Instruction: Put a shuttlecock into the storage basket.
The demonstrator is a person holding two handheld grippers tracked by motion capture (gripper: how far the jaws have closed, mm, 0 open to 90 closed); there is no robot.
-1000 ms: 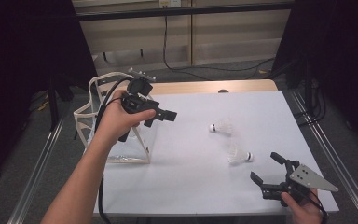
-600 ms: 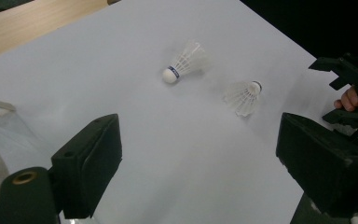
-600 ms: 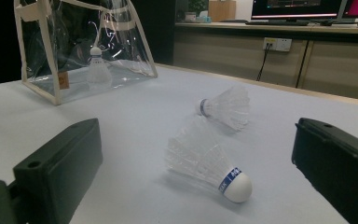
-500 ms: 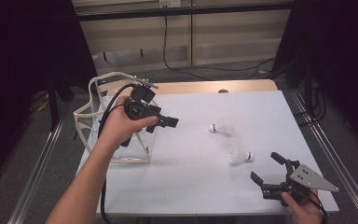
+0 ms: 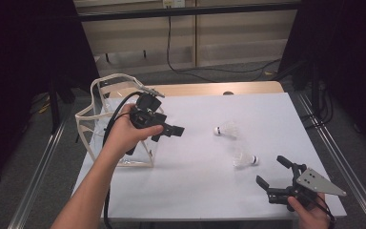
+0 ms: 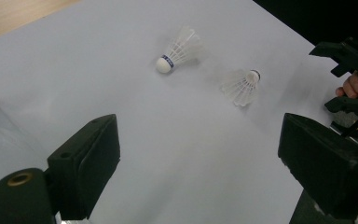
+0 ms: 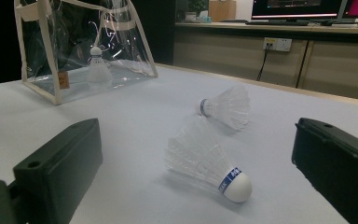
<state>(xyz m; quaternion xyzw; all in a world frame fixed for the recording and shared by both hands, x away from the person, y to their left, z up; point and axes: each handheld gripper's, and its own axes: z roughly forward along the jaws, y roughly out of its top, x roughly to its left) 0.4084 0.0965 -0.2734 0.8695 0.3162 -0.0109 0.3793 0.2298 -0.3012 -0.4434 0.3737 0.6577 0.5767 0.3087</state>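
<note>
near shuttlecock (image 5: 244,159) | lying flat, cork toward 3 o'clock, white feathers, blue band | we see left gripper (image 5: 171,130) and right gripper (image 5: 272,173) jaws apart, empty

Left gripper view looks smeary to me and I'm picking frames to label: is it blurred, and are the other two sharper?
Left gripper view: both shuttlecocks, the farther and the nearer, have soft, streaked feathers, so there is motion blur. Right gripper view: the nearer shuttlecock is crisp, while the clear bag throws glare streaks. High view: evenly lit white table, dark surroundings, no blur.
</note>
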